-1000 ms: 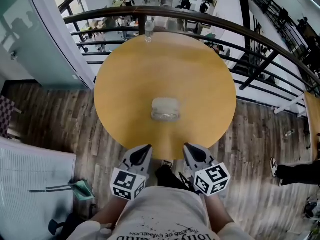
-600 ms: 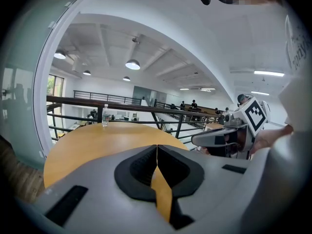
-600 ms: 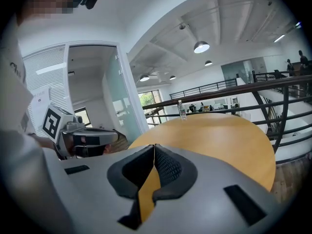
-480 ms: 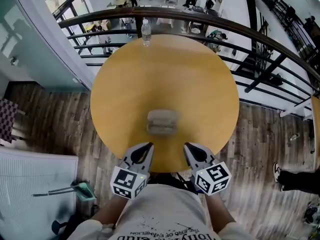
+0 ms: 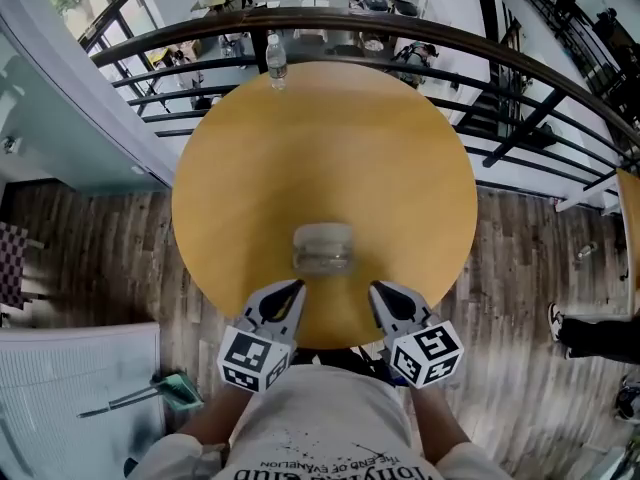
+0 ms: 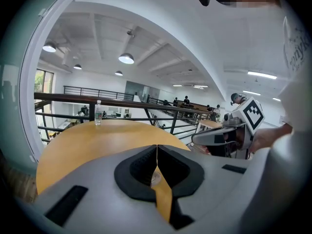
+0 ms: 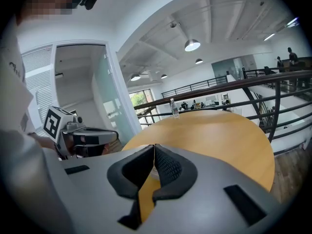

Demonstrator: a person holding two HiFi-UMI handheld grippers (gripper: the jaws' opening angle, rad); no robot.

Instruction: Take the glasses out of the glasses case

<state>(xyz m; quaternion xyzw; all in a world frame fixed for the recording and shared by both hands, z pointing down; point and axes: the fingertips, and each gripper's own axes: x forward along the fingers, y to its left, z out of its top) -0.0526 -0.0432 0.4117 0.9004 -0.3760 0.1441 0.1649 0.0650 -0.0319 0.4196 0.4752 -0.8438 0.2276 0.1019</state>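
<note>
We held our left claw [image 5: 296, 288] and right claw [image 5: 376, 289] pressed together, empty, near a pale rounded glasses case [image 5: 323, 248] on the yellow bench [image 5: 320, 138]; bottle [image 5: 277, 63] label unreadable.

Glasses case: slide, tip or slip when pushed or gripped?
The glasses case lies low and flat, so it probably slides on the smooth table rather than tipping. Its rounded, glossy-looking shell may slip in a pinch. Small, so likely light.
</note>
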